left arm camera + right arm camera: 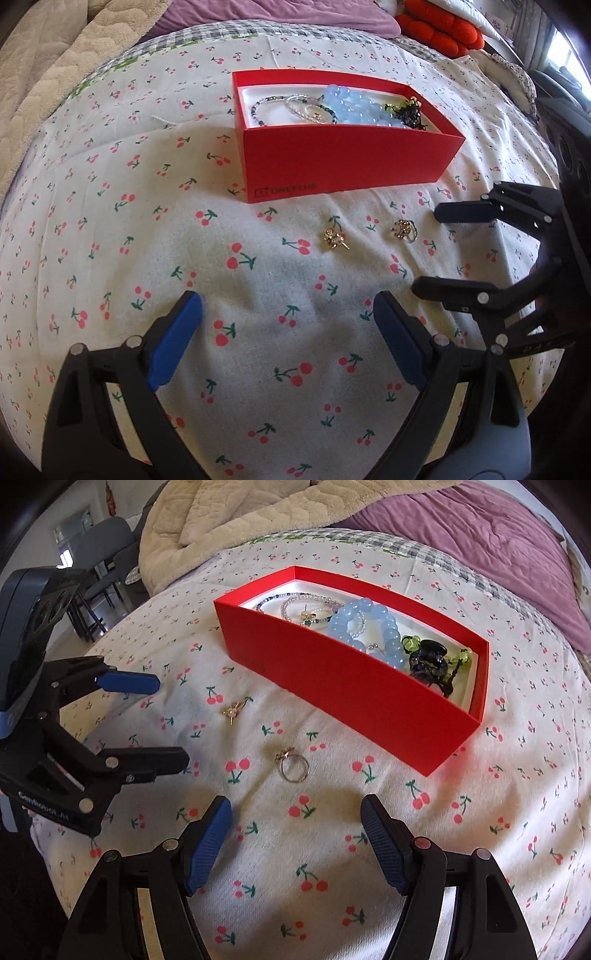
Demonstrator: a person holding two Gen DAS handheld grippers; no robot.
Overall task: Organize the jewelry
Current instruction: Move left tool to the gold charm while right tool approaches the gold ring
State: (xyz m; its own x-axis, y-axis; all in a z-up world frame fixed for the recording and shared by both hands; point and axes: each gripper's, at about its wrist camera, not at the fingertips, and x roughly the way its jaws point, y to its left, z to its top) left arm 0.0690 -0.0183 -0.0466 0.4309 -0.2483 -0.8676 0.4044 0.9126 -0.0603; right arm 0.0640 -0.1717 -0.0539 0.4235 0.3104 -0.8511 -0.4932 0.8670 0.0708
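A red box (pixel 343 158) (pixel 354 686) stands on the cherry-print bedsheet and holds a blue bead bracelet (pixel 354 105) (pixel 373 627), thin beaded bracelets (pixel 280 107) (pixel 295 603) and a dark hair clip (pixel 408 110) (pixel 430 661). A gold earring (pixel 334 238) (pixel 233 709) and a gold ring (pixel 404 229) (pixel 293 768) lie on the sheet in front of the box. My left gripper (pixel 288 321) (pixel 173 720) is open and empty, below the earring. My right gripper (pixel 295 819) (pixel 424 251) is open and empty, just below the ring.
A beige quilt (pixel 240 517) and a purple blanket (pixel 498 535) lie behind the box. An orange cushion (pixel 439 27) sits at the back right. A grey chair (pixel 107 550) stands off the bed's left side.
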